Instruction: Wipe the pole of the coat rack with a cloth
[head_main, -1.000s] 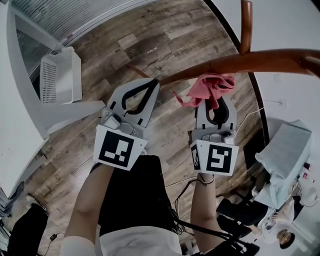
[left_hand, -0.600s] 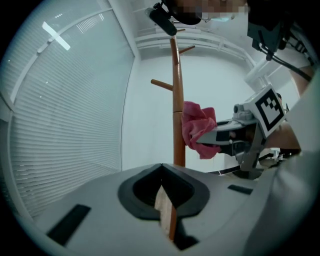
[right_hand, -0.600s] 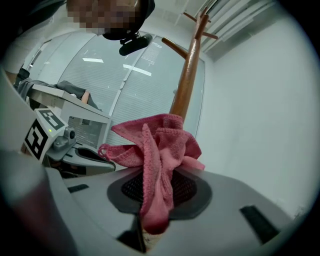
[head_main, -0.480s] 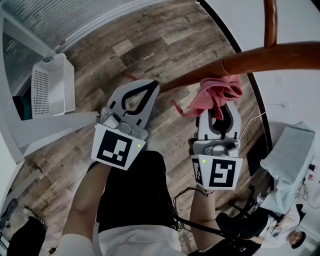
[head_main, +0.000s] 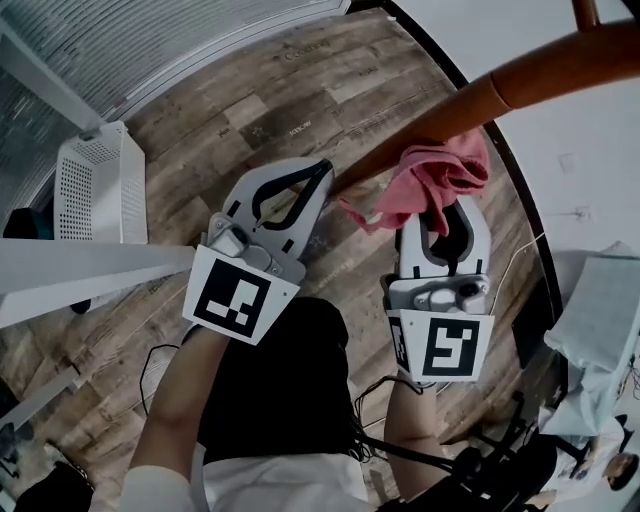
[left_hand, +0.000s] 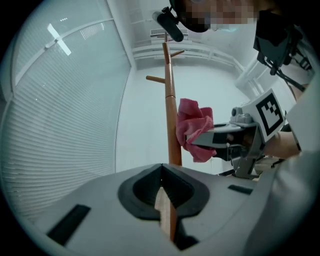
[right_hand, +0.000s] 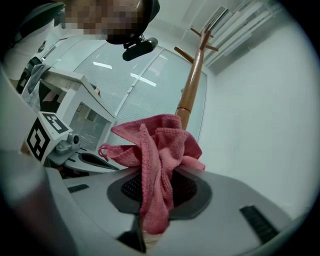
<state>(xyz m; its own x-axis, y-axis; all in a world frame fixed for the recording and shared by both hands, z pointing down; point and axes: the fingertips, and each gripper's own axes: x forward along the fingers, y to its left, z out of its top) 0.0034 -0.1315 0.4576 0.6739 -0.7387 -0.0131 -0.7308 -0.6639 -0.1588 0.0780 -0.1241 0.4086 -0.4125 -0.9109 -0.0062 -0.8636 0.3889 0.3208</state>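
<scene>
The brown wooden pole (head_main: 520, 80) of the coat rack runs slantwise across the top right of the head view. A pink cloth (head_main: 437, 177) is bunched against its underside, and my right gripper (head_main: 441, 203) is shut on it. In the right gripper view the cloth (right_hand: 161, 150) spills over the right gripper (right_hand: 161, 176), with the pole (right_hand: 192, 85) rising just behind. My left gripper (head_main: 322, 172) is shut on nothing, its tip close beside the lower pole. From the left gripper (left_hand: 161, 172) I see the pole (left_hand: 171, 105) upright and the cloth (left_hand: 192, 127) on its right side.
The floor is wood planks (head_main: 250, 90). A white perforated box (head_main: 95, 185) stands on it at the left, beside a white bar (head_main: 90, 265). Blinds (left_hand: 60, 110) cover the wall on the left. Cables and clutter (head_main: 590, 330) lie at the lower right.
The right gripper has slid the cloth down the pole, away from the side peg. The left gripper has kept its place beside the pole. The head view has swung.
</scene>
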